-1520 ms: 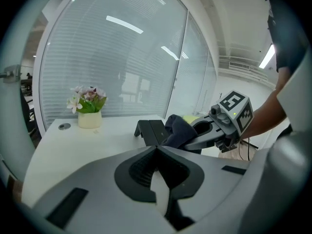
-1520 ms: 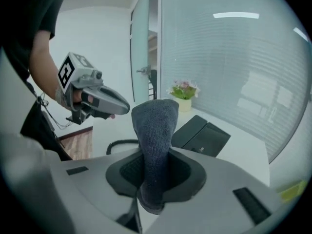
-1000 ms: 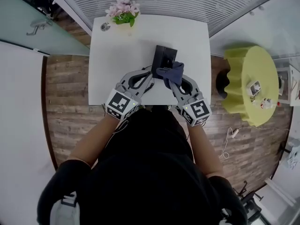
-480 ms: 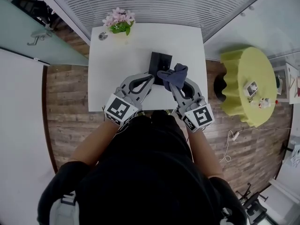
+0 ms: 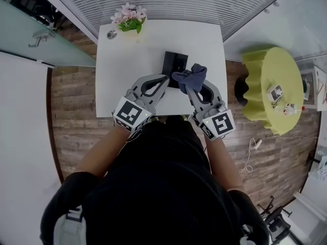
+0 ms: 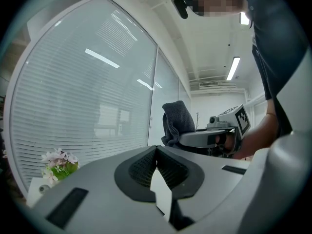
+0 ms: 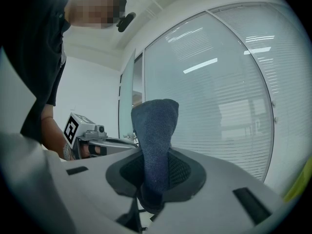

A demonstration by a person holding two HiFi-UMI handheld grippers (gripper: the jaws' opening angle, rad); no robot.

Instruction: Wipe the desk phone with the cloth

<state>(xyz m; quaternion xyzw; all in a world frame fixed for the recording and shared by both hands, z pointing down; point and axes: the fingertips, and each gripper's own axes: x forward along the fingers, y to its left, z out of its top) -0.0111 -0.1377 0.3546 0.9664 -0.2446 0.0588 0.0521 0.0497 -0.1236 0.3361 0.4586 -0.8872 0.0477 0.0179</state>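
Observation:
In the head view the black desk phone [image 5: 173,62] lies at the middle of the white table [image 5: 125,75]. My right gripper [image 5: 188,87] is shut on a dark blue cloth [image 5: 190,76], which bunches up just right of the phone's near end. In the right gripper view the cloth [image 7: 155,140] stands up between the jaws of the right gripper [image 7: 154,182]. My left gripper [image 5: 164,79] is shut with nothing in it, its tips at the phone's near left edge. In the left gripper view the left gripper [image 6: 156,151] is tilted up, so the phone is hidden.
Pink flowers [image 5: 126,17] and a small round object [image 5: 111,34] sit at the table's far left corner. A yellow round table [image 5: 271,88] with small items and a black bin [image 5: 240,91] stand to the right. Window blinds run behind the table; the floor is wood.
The right gripper and the cloth have shifted a little right, from over the phone's near corner to beside it. The left gripper has hardly moved.

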